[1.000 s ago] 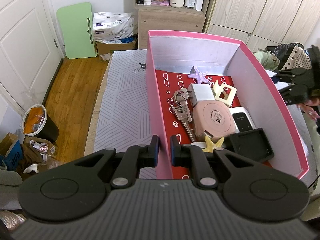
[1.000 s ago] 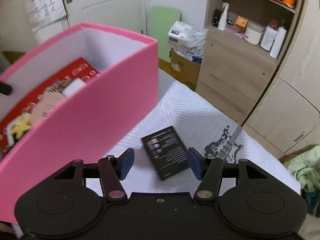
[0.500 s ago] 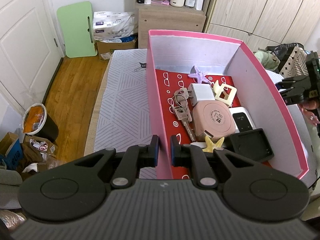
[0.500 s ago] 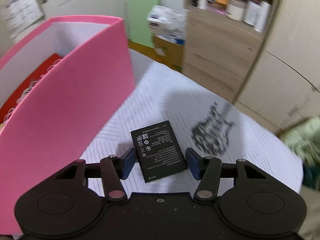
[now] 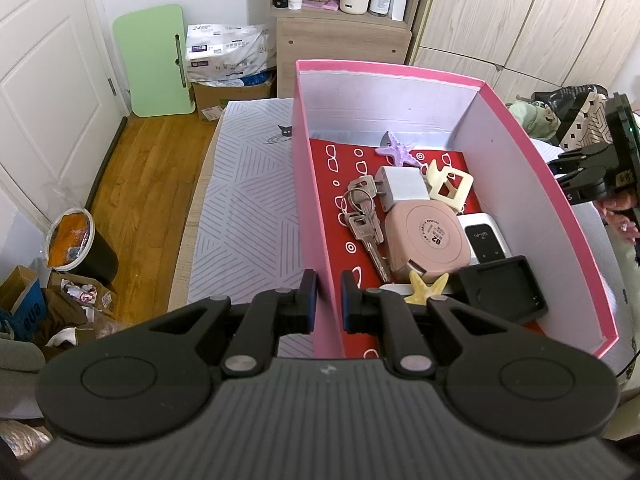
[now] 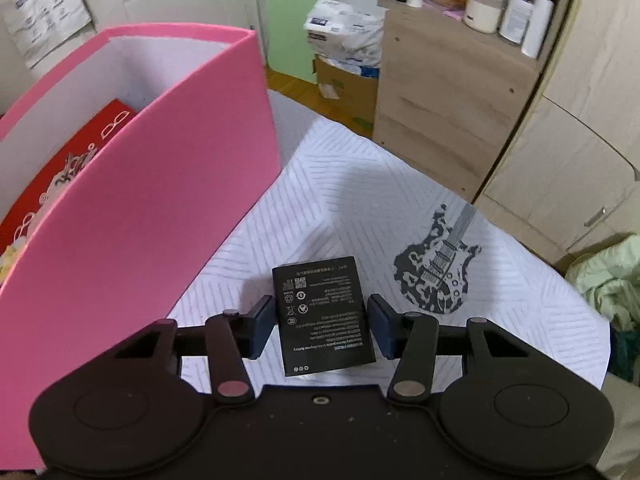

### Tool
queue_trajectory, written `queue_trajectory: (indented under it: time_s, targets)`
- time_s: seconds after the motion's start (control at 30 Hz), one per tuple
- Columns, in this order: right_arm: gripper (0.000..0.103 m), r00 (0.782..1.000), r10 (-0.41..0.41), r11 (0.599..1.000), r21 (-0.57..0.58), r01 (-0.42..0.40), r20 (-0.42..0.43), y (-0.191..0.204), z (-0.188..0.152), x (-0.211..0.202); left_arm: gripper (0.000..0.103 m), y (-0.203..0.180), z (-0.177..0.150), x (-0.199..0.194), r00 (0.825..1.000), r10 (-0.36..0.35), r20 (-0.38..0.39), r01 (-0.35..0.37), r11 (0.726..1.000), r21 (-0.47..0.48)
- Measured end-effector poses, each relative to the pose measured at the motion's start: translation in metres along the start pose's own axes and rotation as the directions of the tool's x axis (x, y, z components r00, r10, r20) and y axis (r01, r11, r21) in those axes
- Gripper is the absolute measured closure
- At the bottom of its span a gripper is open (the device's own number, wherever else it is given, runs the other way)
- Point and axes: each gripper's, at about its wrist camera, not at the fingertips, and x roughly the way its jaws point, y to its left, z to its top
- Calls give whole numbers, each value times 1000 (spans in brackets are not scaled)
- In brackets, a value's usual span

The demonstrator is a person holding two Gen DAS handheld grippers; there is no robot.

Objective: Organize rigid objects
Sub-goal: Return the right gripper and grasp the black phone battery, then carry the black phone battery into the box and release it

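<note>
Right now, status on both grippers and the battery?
Left gripper clamped on pink box wall. Right gripper closing around black battery on the bedsheet, pads not yet touching. Nothing in the way.

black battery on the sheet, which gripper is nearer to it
Right. The right gripper straddles the battery, one pad on each side. The left gripper is clamped on the pink box wall, away from it.
</note>
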Motion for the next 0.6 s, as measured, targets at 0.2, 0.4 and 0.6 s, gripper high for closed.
queue_trajectory:
  time_s: [0.2, 0.4, 0.6]
  targets:
    - [48, 996, -53, 998, 34, 51, 71, 14, -13, -20, 92, -1, 0, 0, 1000, 0, -1, 0, 1000, 4]
    - [48, 985, -87, 995, 56, 80, 147, 19, -13, -53, 92, -1, 0, 0, 1000, -2, 0, 2, 1000, -1]
    - [48, 937, -98, 995, 43, 89, 334, 43, 9, -106, 92, -3, 1, 0, 1000, 5, 3, -5, 1000, -13]
